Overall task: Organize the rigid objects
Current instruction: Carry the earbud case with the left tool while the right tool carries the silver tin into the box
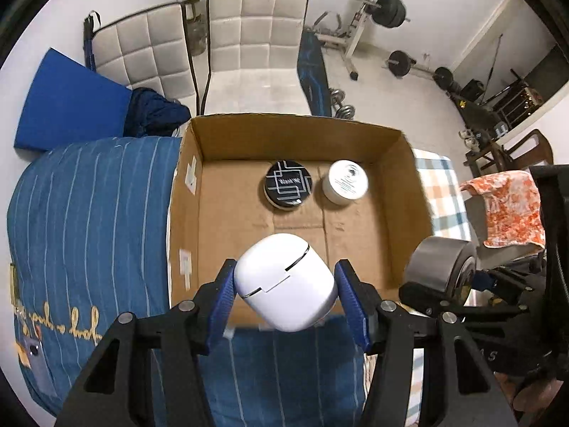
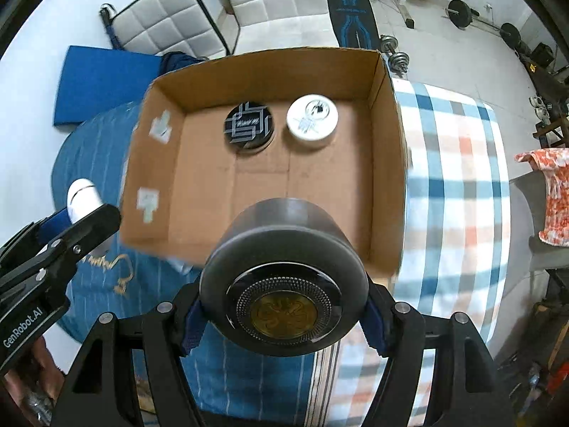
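Observation:
My left gripper (image 1: 284, 286) is shut on a white rounded case (image 1: 284, 284), held above the near edge of an open cardboard box (image 1: 405, 195). My right gripper (image 2: 284, 315) is shut on a dark grey round tin (image 2: 284, 270) with a gold emblem on its lid, over the box's near wall (image 2: 386, 178). In the left wrist view that grey tin (image 1: 439, 267) shows at the right. The right wrist view catches the white case (image 2: 83, 195) at the far left. Inside the box lie a black round tin (image 1: 288, 184) (image 2: 249, 126) and a white round jar (image 1: 345, 181) (image 2: 312, 118), side by side near the far wall.
The box rests on a bed between a blue striped cover (image 1: 89, 220) and a checked blanket (image 2: 451, 185). Beyond stand two white padded chairs (image 1: 256, 46), a blue mat (image 1: 67, 103), a weight bench with barbells (image 1: 384, 10), and an orange patterned cloth (image 1: 508, 206) at the right.

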Available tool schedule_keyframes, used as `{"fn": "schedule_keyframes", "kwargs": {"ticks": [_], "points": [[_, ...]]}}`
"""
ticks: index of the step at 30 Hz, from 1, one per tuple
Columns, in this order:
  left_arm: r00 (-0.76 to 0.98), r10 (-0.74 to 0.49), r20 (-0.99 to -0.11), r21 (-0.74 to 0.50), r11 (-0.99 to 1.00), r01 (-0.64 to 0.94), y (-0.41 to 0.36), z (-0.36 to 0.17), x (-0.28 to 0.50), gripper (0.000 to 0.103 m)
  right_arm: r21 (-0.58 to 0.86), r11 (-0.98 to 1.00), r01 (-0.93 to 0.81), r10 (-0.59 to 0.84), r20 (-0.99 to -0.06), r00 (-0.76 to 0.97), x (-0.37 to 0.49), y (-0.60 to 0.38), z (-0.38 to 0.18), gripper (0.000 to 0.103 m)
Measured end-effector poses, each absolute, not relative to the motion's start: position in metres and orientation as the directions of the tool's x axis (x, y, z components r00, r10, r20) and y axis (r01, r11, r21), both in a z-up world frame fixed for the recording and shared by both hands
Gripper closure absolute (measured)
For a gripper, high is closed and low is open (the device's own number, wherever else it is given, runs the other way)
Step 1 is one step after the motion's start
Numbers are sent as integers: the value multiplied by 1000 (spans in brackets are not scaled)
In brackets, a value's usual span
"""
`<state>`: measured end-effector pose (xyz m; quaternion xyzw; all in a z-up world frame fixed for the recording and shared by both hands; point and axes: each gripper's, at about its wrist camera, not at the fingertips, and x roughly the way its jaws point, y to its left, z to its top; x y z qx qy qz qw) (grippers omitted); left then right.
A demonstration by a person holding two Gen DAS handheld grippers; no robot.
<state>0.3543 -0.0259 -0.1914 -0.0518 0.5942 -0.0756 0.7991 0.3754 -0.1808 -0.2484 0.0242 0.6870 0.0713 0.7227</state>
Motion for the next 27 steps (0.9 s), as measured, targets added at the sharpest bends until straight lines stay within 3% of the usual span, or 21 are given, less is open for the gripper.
{"fn": "schedule_keyframes", "kwargs": {"ticks": [7, 15, 27], "points": [[119, -190, -975, -190, 982, 16, -20, -265, 418, 50, 94, 995, -32, 93, -995, -40, 446, -173, -313, 30], [-42, -115, -992, -115, 993, -13, -16, -345, 464, 50, 38, 999, -17, 36, -988, -149, 483, -169, -386, 30], [-127, -85, -988, -82, 996, -26, -17, -392, 473, 49, -14, 999, -44, -24, -972, -235, 504, -159, -435, 30]]}}
